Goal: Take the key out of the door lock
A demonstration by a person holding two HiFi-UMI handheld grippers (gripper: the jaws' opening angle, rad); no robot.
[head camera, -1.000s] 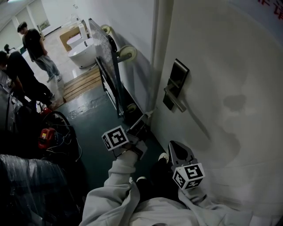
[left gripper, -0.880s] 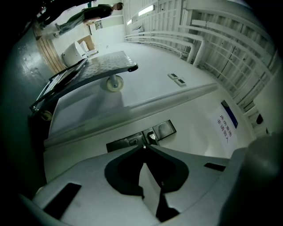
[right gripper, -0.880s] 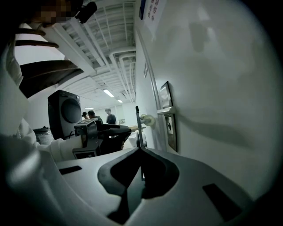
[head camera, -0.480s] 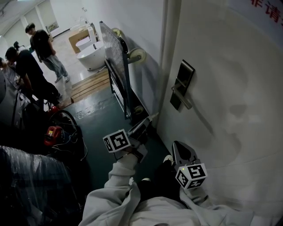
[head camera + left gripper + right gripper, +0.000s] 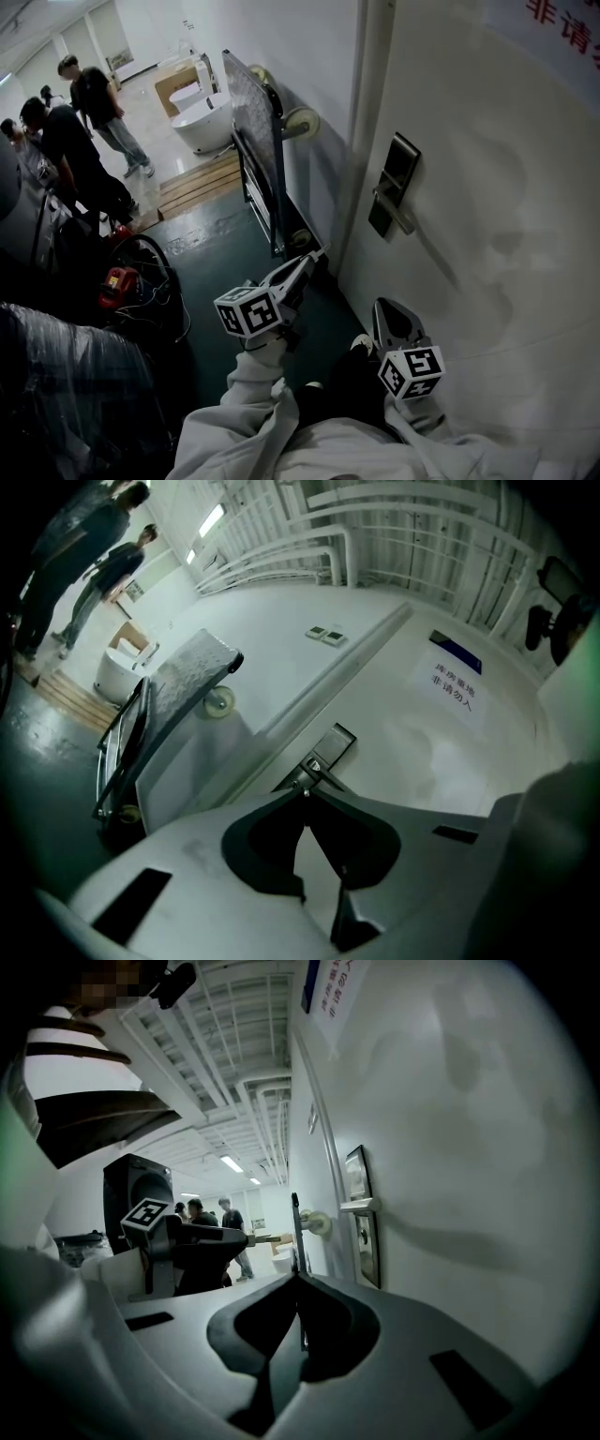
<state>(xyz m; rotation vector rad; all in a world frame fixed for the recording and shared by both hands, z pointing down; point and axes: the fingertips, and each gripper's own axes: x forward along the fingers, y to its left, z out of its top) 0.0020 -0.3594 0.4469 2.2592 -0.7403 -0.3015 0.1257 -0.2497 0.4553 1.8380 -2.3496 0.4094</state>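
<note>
Two grey tongs, left tongs (image 5: 316, 254) and right tongs (image 5: 382, 307), both pinched shut and empty, hang below the dark metal lock plate (image 5: 397, 184) on the white door (image 5: 506, 281), the key too small to see; approach stage, next probably raise and open one.

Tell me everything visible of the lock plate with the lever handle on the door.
The dark rectangular lock plate is mounted upright on the white door, near its edge. It looks like metal with a lighter rim. A silvery lever handle juts out from it. Nothing touches it. A key is too small to make out.
</note>
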